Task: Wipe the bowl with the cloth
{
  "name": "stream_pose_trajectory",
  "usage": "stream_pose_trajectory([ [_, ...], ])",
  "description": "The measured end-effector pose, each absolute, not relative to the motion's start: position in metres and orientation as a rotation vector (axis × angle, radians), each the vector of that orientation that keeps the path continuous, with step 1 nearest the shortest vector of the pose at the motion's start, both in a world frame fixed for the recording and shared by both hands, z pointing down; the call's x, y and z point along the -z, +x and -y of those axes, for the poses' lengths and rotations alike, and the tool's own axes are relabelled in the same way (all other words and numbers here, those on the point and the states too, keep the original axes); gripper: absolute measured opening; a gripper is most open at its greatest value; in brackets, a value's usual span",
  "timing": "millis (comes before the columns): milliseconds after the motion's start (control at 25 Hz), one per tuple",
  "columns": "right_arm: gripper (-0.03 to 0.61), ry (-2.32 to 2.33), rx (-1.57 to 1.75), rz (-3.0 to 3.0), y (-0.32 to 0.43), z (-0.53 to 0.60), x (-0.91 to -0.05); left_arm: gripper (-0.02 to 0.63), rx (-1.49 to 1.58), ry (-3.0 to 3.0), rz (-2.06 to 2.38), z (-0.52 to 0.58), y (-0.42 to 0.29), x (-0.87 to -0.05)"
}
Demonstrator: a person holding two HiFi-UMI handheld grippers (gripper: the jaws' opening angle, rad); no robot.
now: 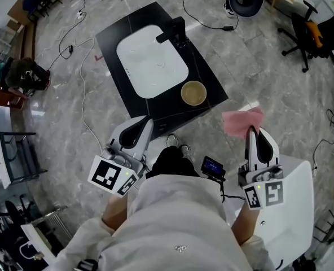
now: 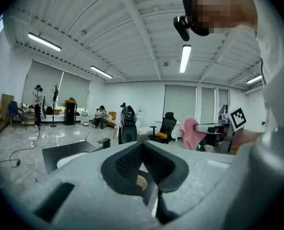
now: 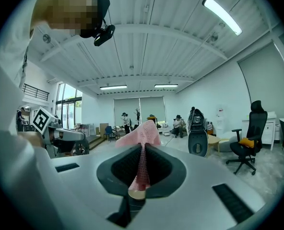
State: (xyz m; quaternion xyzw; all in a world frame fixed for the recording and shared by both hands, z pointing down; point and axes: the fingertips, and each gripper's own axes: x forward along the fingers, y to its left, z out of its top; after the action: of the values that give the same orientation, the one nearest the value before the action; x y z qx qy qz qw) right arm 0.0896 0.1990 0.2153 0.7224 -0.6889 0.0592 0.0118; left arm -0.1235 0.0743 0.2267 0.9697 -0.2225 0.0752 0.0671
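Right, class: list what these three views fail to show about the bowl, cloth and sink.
Round tan bowl: head view, too small to tell clean from dirty; left gripper view, the left gripper, fingers shut, covers all but a sliver.
Pink cloth: in the right gripper view the right gripper clamps its lower part, hiding how much is held.
White sink basin: left gripper view, mostly cut off by the gripper's body.

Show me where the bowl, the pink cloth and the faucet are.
bowl [image 1: 193, 92], head view, the middle of its inside.
pink cloth [image 1: 241, 121], head view, the middle of the bunched fabric.
faucet [image 1: 171, 34], head view, on its black spout.
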Motion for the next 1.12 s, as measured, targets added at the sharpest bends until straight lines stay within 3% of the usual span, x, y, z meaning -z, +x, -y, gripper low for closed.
stream_pose_trajectory([
  [520,0.015,2.28,-0.109,2.027,0.081,-0.147,-0.185,0.009,-0.177,2.963,0.547,-0.012,-0.113,-0.213],
  [1120,0.015,2.217,-0.183,1.965,0.067,-0.113,-0.218,0.009,-0.23,2.944,0.497,0.021,-0.111,-0.243],
])
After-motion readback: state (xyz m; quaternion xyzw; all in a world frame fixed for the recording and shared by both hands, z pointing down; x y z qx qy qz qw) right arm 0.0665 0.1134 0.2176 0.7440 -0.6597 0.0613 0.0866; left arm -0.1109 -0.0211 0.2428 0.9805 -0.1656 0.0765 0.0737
